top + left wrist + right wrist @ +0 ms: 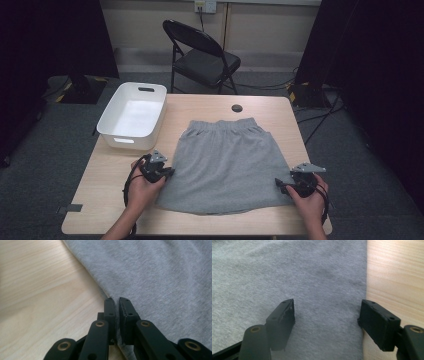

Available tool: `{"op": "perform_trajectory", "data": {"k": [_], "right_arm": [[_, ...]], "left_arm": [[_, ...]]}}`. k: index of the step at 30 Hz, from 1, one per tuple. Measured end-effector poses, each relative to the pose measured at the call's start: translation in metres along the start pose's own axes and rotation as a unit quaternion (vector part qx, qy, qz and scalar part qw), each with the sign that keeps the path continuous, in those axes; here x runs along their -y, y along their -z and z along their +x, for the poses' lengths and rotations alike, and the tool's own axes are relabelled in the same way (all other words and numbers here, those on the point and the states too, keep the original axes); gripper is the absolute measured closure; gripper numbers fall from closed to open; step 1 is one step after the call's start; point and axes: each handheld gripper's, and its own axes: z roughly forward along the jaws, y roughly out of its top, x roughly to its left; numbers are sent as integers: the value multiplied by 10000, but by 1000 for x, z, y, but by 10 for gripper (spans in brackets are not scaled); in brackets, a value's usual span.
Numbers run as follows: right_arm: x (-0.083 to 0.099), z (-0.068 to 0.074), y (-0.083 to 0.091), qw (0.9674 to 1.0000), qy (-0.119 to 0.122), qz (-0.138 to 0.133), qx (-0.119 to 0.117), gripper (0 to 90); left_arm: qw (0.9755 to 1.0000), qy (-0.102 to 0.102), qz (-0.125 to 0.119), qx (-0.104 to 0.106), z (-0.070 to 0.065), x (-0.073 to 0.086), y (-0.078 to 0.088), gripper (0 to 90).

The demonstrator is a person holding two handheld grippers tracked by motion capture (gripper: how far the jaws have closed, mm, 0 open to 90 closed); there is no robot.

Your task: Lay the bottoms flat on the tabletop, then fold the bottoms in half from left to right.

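The left gripper, near the table's front edge, has its jaws pinched together on the side edge of the grey shorts. The right gripper has its jaws wide apart over the opposite side edge. The shorts lie flat on the table, waistband toward the far edge; I judge folding has hardly begun. The white bin at the far left corner is empty.

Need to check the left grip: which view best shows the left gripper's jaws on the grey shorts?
The left gripper view: the left gripper has its jaws pinched on the grey shorts edge. The high view shows it small; the right gripper view shows the right gripper open.
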Motion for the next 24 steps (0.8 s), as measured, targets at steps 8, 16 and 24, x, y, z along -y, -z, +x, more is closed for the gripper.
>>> {"op": "perform_trajectory", "data": {"k": [8, 16, 24], "right_arm": [[3, -1, 2, 10000, -2, -18, -67, 279], [0, 2, 1, 10000, 34, 0, -83, 244], [-9, 12, 3, 9993, -18, -167, -319, 200]], "left_arm": [[10000, -55, -67, -19, 7, 7, 6, 830], [9986, -287, -425, -103, 6, 1, 10, 322], [9981, -280, -543, 50, 10, -11, 12, 194]]}}
